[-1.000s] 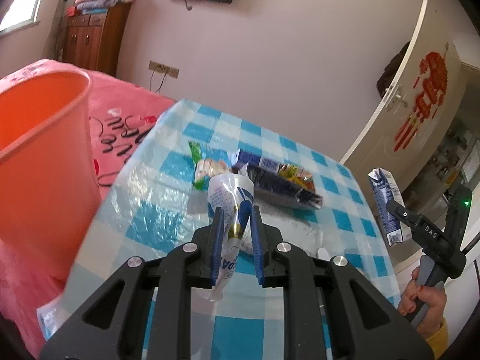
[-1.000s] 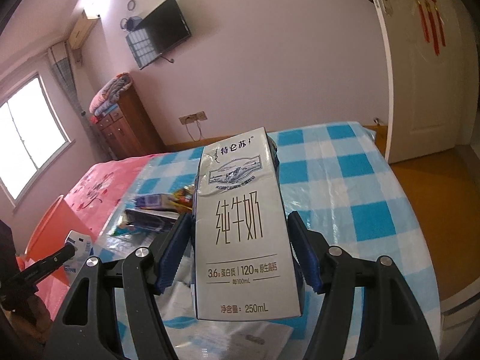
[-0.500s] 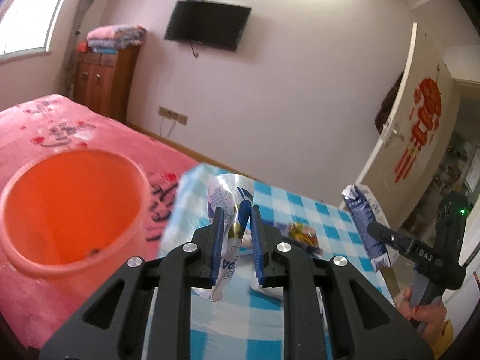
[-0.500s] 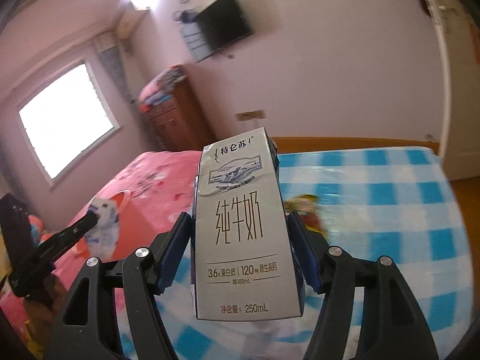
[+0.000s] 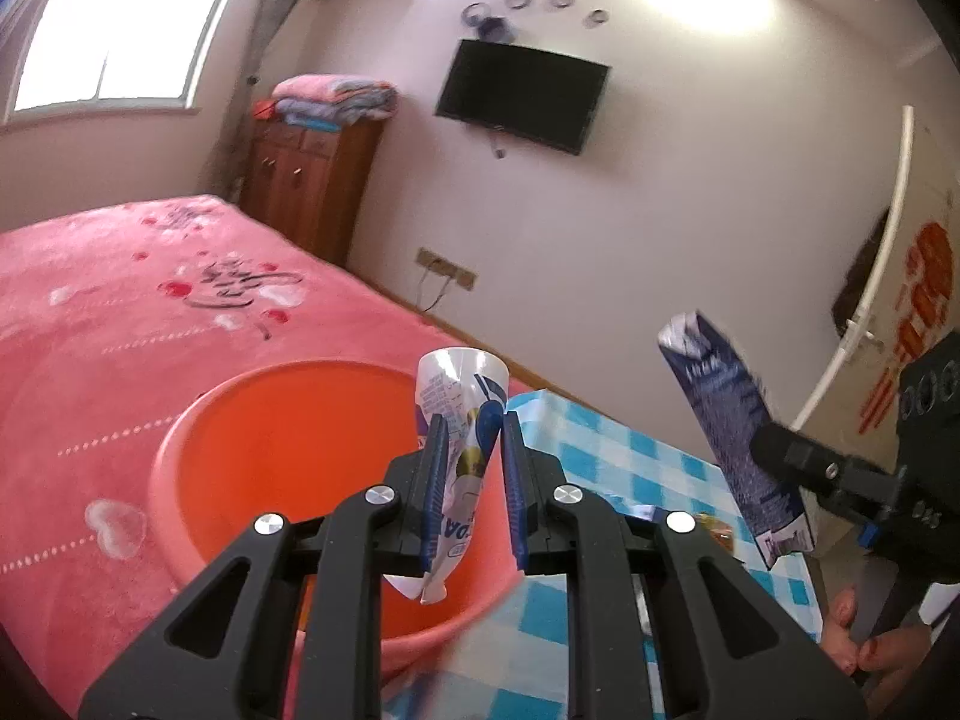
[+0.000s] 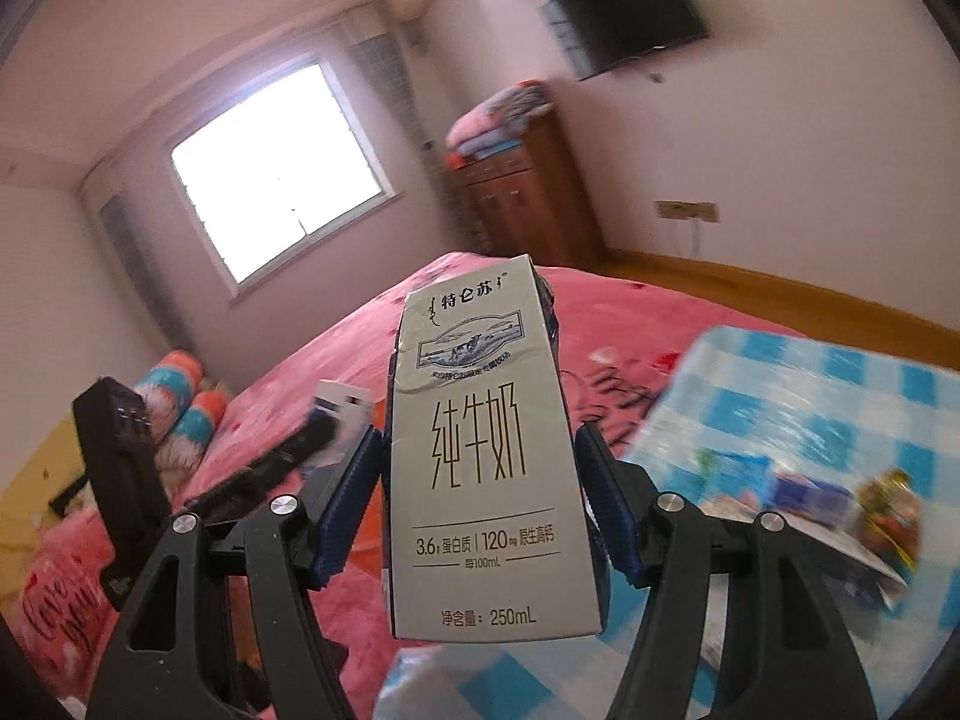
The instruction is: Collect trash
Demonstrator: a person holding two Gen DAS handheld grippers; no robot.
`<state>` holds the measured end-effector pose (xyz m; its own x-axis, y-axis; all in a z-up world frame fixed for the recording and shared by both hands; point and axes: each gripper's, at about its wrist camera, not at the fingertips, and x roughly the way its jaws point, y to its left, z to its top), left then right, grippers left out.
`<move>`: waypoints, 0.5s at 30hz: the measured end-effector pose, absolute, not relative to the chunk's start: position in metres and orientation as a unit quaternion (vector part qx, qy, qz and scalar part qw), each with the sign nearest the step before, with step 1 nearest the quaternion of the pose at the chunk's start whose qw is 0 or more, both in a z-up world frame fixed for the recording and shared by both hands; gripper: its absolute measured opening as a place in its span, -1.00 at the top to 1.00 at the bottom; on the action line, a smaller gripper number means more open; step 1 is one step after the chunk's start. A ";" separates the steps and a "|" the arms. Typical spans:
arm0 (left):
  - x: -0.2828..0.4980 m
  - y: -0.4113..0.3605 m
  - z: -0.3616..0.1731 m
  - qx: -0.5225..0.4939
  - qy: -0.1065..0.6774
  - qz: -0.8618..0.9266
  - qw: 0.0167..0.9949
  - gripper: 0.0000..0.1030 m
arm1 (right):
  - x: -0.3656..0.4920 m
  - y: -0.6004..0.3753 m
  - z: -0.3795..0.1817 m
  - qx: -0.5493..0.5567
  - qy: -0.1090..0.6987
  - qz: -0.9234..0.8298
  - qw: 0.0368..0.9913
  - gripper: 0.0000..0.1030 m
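Both hand-held grippers are swinging away from the checked bench (image 5: 606, 450) toward the orange bucket (image 5: 288, 450), which a second ago was off at the left edge of the left wrist view and is now sitting straight ahead of it, beside the pink bed (image 5: 120, 312). Left hand-held gripper (image 5: 474, 480) is clenching a crumpled white and blue wrapper (image 5: 459, 414), holding it upright in front of the bucket's open mouth. Right hand-held gripper (image 6: 480, 480) is grasping a white milk carton (image 6: 480, 450) by its two sides, standing upright between the blue pads (image 6: 348, 498), above the edge of the bench. More wrappers (image 6: 840, 498) are lying on the checked cloth, blurred. A hand (image 5: 870, 642) is gripping the right handle.
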<state>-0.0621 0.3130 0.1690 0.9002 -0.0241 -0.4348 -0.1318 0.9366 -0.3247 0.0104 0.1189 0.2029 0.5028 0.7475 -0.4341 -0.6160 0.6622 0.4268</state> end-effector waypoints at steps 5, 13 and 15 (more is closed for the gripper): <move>-0.055 0.331 0.154 -0.182 0.239 0.048 0.953 0.62 | 0.023 0.173 0.202 0.092 0.312 0.425 0.845 -0.29; -0.044 0.345 0.130 -0.179 0.272 0.090 0.941 0.30 | 0.041 0.188 0.166 0.130 0.357 0.424 0.822 -0.68; -0.045 0.345 0.127 -0.173 0.271 0.112 0.940 -0.13 | 0.040 0.175 0.163 0.138 0.355 0.409 0.829 -0.78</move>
